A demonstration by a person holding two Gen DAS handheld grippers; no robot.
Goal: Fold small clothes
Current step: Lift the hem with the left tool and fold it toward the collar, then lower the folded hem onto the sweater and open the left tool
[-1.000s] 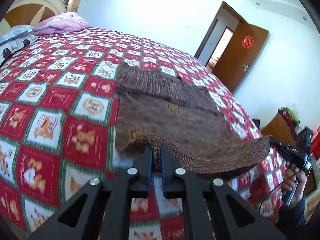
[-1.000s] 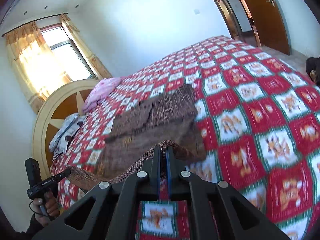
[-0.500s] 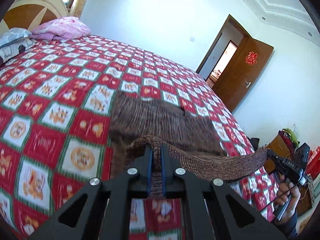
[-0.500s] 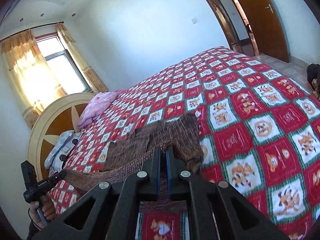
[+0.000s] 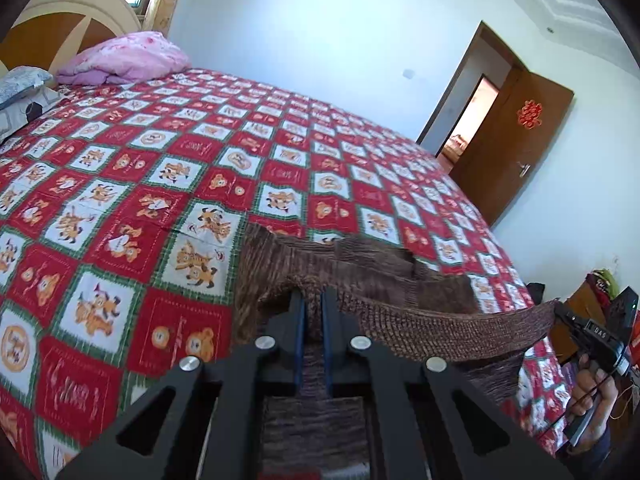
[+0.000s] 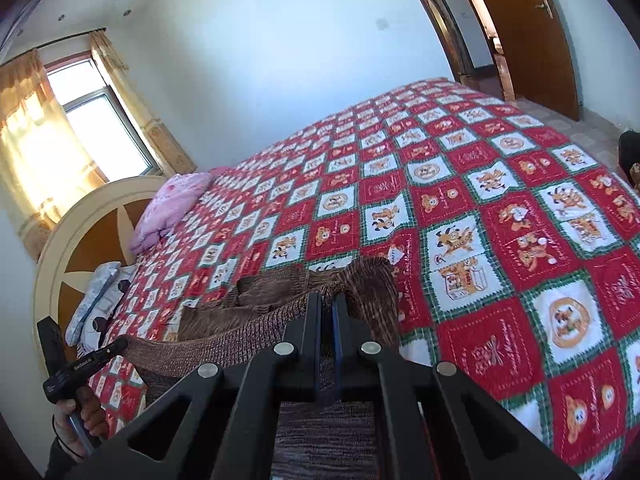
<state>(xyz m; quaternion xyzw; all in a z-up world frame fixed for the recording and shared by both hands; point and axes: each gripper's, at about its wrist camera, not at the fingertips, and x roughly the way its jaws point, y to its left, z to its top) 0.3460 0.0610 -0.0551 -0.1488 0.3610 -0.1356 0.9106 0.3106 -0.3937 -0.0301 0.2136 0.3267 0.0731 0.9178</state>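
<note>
While our left claw [image 5: 311, 300] stays clamped on the sweater [image 5: 420, 320] hem, less knit lies on the bed [image 5: 160, 184] ahead than before. Our right claw [image 6: 327, 300] likewise grips the hem, folded sweater just beyond.

— What do the grippers look like?
— The left gripper [image 5: 311, 304] and right gripper [image 6: 327, 304] are matte black, with blue finger pads, silver screws and triangular cut-outs.
— And the handles?
— Black, white lettering, thin black cable.
</note>
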